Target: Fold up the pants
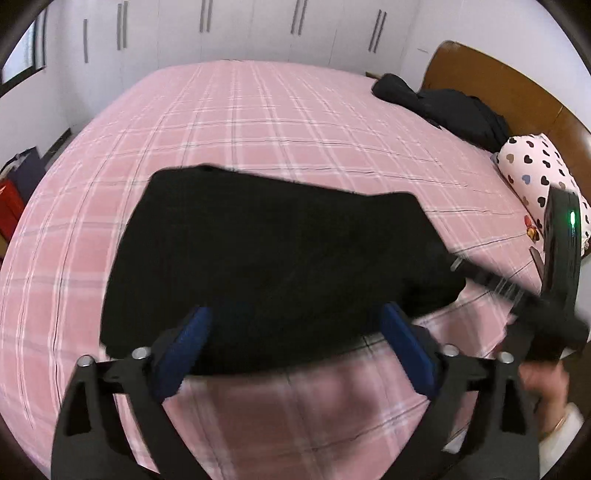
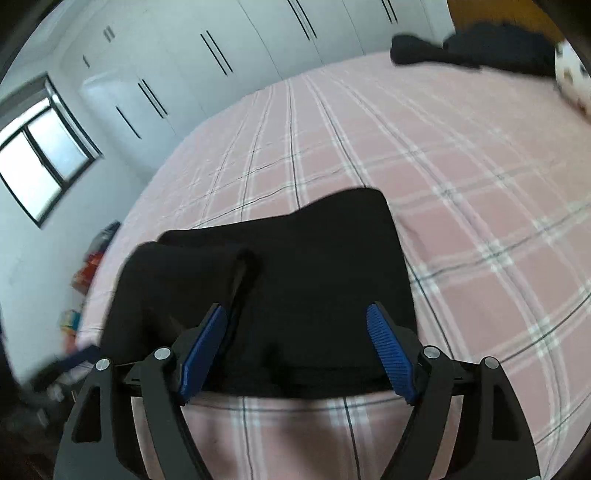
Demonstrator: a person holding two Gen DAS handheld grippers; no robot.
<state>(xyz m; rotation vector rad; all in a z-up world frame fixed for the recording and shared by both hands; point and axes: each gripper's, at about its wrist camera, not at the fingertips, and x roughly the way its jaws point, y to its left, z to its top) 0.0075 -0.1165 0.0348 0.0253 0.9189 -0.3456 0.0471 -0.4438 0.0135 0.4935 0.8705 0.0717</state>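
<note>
Black pants (image 1: pixel 266 258) folded into compact rectangle, lying flat on pink plaid bedsheet (image 1: pixel 258 122), near bed's front edge. Left tongs (image 1: pixel 295 339) spread wide w/ nothing between pads, hovering over pants' near edge. Right tongs (image 2: pixel 297 350) also wide apart, empty, above pants' near hem. Dark clothes pile (image 1: pixel 443 107) + heart-print pillow (image 1: pixel 535 166) by wooden headboard (image 1: pixel 498 77), well apart from pants. White wardrobe (image 1: pixel 221 29) behind bed.

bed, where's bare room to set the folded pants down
Bare sheet lies between the pants and the wardrobe wall, and along the window side. The headboard side is crowded: dark clothes, heart pillow.
</note>
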